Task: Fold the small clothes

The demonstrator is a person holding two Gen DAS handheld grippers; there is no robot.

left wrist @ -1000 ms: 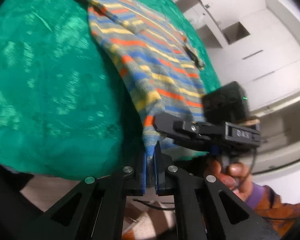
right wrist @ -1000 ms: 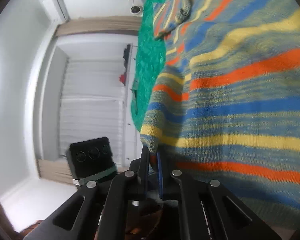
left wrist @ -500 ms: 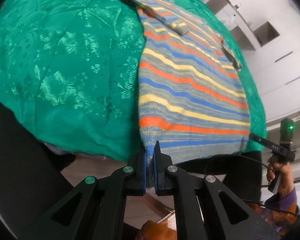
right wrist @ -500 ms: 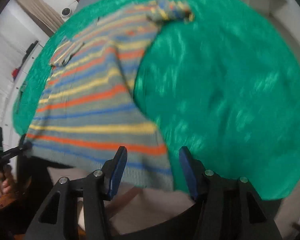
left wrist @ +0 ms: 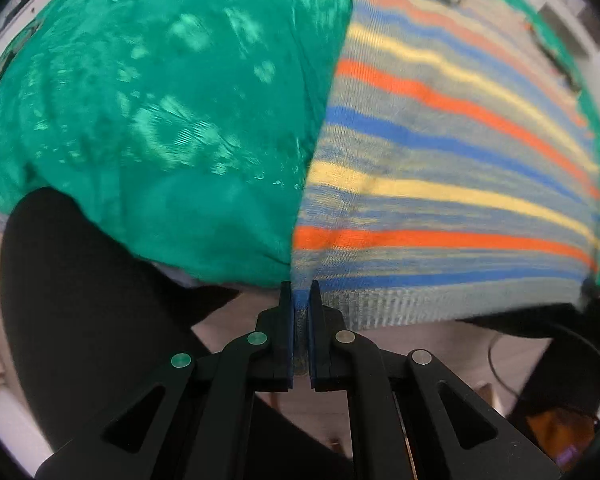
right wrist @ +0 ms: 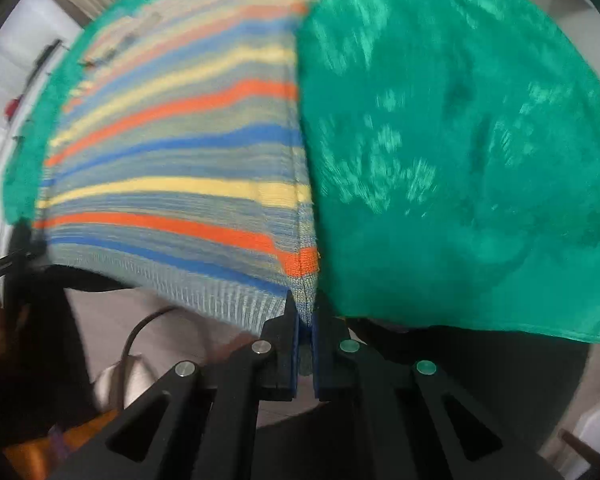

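A knitted sweater with orange, blue and yellow stripes on grey lies spread flat over a green patterned cloth. Its ribbed hem hangs just past the near edge. My left gripper is shut on the hem's left corner. In the right wrist view the same sweater fills the left half, and my right gripper is shut on the hem's right corner at the side seam. The other gripper shows as a dark shape at the far left edge.
The green cloth covers the whole surface and drapes over its near edge. Below the edge are pale floor, a dark cable and the person's dark clothing. White cabinets show at the frame borders.
Both grippers tipped to point down at the cloth and the sweater came to lie flat. The right gripper let go, stood open beside the hem, then shut on the hem's right corner.
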